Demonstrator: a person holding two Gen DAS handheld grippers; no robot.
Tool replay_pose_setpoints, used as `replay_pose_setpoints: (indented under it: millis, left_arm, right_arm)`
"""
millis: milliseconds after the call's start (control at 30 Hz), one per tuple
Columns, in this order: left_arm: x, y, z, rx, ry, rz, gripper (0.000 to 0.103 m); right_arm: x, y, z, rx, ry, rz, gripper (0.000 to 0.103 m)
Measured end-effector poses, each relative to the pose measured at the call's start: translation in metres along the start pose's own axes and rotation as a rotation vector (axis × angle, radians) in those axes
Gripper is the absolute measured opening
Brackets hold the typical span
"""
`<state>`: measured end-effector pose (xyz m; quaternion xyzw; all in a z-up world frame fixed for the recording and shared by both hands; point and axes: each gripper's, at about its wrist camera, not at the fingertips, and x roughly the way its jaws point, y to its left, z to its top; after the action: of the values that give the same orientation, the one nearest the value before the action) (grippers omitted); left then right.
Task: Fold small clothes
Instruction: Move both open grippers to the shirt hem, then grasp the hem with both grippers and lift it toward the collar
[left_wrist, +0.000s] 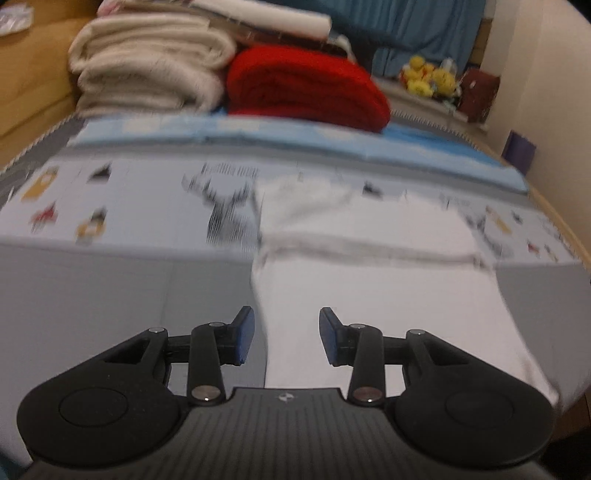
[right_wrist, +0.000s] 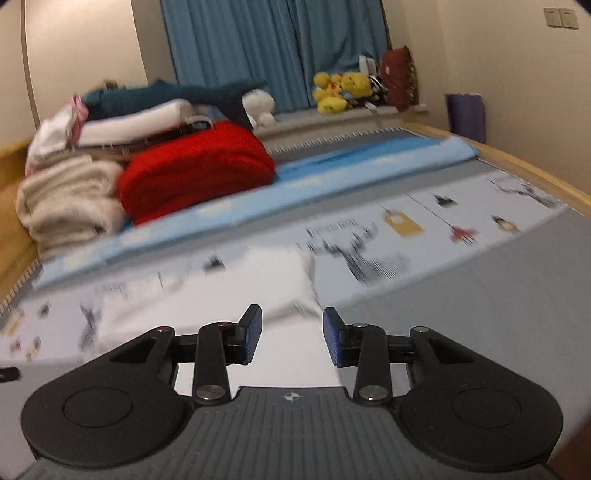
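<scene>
The left gripper (left_wrist: 286, 334) is black plastic with ribbed blue pads; its jaws stand apart with nothing between them. The right gripper (right_wrist: 291, 334), of the same build, is likewise spread and empty. Below both lies a white garment (left_wrist: 369, 258), smooth soft cloth spread flat on the printed bedsheet (left_wrist: 129, 206), with one fold line across it. Its long axis runs away from the grippers toward the far side of the bed. Beyond it sit a fuzzy red blanket (right_wrist: 195, 170) and cream towels (left_wrist: 147, 66).
</scene>
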<state>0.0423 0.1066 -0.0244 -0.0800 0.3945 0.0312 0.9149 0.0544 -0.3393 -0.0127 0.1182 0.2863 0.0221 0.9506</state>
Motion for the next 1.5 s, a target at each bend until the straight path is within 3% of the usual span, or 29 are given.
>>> replay_pose_setpoints:
  millis: [133,300,433,667,800,1067,1300,1400,1500]
  left_arm:
    - [-0.001,0.009,-0.039,-0.065,0.104,0.002,0.043]
    - [0.005,0.022,-0.063,-0.126,0.191,-0.006,0.043]
    - [0.008,0.026,-0.068,-0.113,0.234,0.02,0.047]
    - [0.019,0.036,-0.064,-0.184,0.275,0.028,0.052]
    - [0.024,0.038,-0.068,-0.175,0.311,0.025,0.065]
    - [0.038,0.048,-0.086,-0.174,0.374,0.048,0.064]
    - [0.036,0.058,-0.09,-0.196,0.385,0.028,0.064]
    - [0.04,0.061,-0.089,-0.217,0.385,0.024,0.059]
    - [0.043,0.052,-0.089,-0.174,0.384,0.015,0.052]
  right_arm:
    - [-0.014,-0.014,-0.036,0.019,0.09,-0.06,0.038]
    - [-0.007,-0.025,-0.053,-0.012,0.15,-0.107,0.038]
    - [-0.005,-0.033,-0.066,0.028,0.211,-0.117,0.038]
    - [-0.009,-0.026,-0.074,0.067,0.228,-0.125,0.038]
    - [-0.005,-0.022,-0.079,0.052,0.254,-0.123,0.04]
    - [0.013,-0.042,-0.09,0.093,0.319,-0.144,0.045]
    - [0.041,-0.081,-0.108,0.24,0.465,-0.187,0.046]
    - [0.048,-0.079,-0.113,0.214,0.483,-0.2,0.046]
    - [0.054,-0.073,-0.11,0.179,0.477,-0.193,0.046]
